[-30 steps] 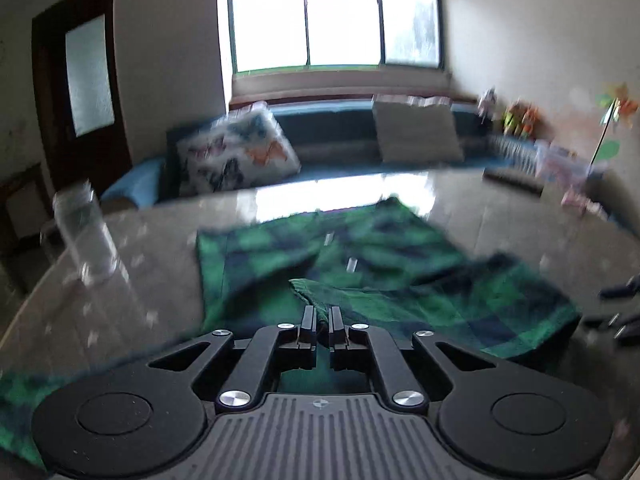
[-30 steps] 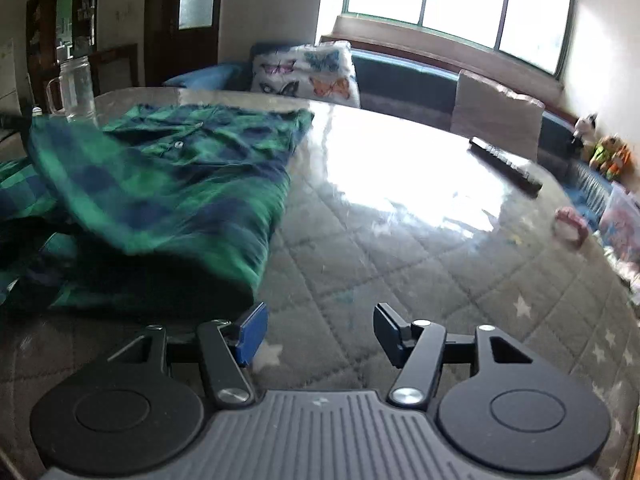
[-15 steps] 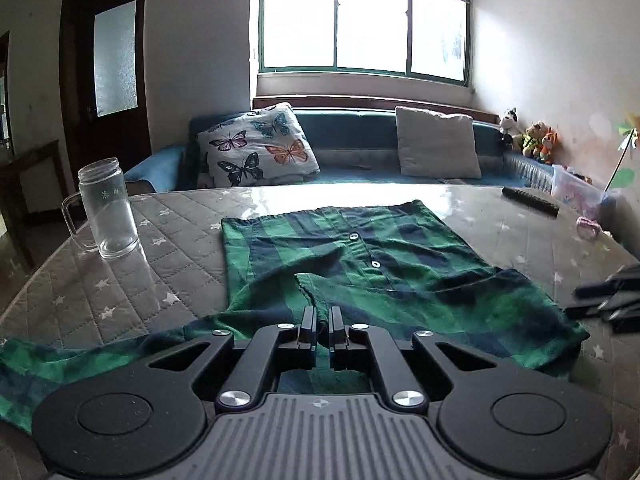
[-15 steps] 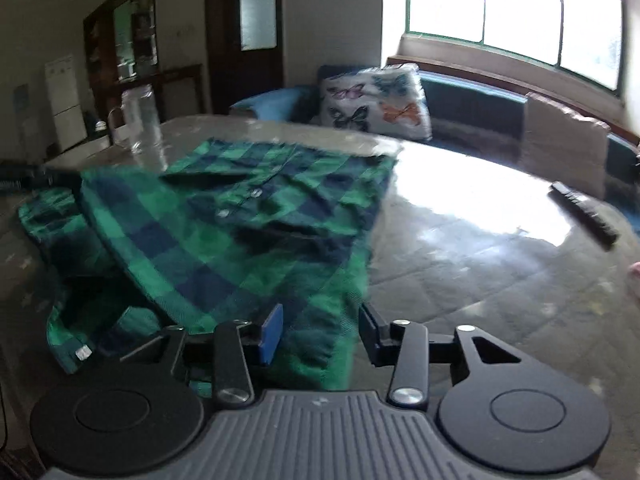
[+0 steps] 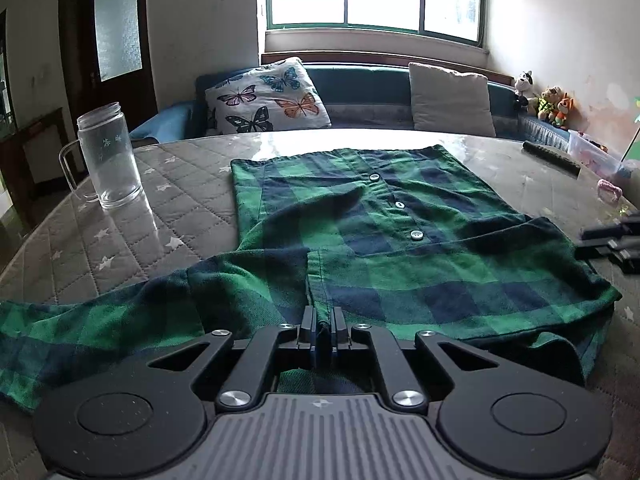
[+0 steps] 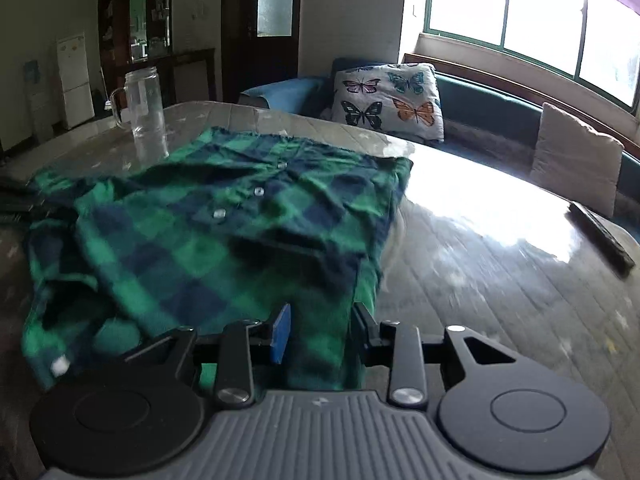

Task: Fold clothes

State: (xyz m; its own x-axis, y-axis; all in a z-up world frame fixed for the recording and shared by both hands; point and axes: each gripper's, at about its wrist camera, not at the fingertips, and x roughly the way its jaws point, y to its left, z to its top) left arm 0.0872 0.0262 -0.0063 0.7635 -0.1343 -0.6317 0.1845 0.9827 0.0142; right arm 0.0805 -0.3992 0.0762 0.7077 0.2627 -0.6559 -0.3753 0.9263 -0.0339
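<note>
Mid-fold: my left claw (image 5: 322,330) is clamped on the front placket edge of the green-and-navy plaid button-up shirt (image 5: 400,240) spread on the grey quilted table (image 5: 180,208).

My right claw (image 6: 320,330), jaws apart, straddles the shirt's near corner; I judge closing there comes next. Right of the shirt lies open room; the clear glass mug (image 5: 108,156) stands left.

So the shirt (image 5: 400,240) lies mid-counter (image 5: 180,208), glass mug (image 5: 110,156) far left of it, remote (image 5: 552,156) far right, cushions (image 5: 268,96) on the sofa behind the counter.
</note>
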